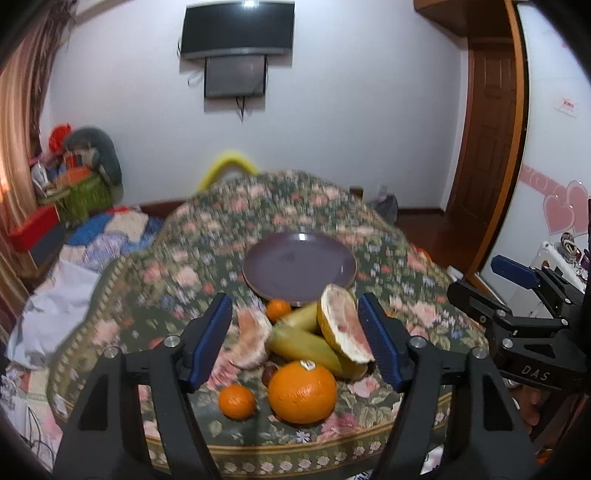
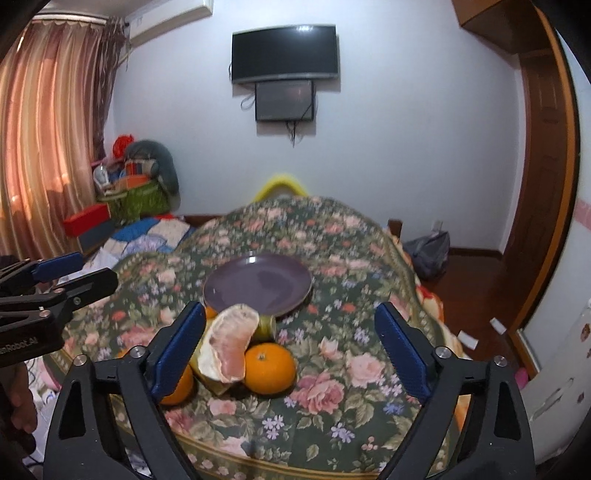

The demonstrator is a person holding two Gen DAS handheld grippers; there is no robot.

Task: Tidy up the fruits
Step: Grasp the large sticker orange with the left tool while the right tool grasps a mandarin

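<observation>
Awaiting sorting, the fruits lie heaped on a flowered cloth (image 1: 155, 266) just in front of a bare purple plate (image 1: 299, 266): a big orange (image 1: 302, 392), a small orange (image 1: 236, 401), bananas (image 1: 303, 345) and pomelo pieces (image 1: 345, 323). The left gripper (image 1: 295, 343) hangs half open around the pile, gripping nothing; the right gripper (image 2: 290, 350) gapes wider, empty. Everything appears left to do.

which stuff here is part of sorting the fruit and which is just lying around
Part of the job: purple plate, large orange, small oranges, pomelo wedge, peeled pomelo piece, bananas.

Lying about: green basket, red box, wall screens, grey bag.
</observation>
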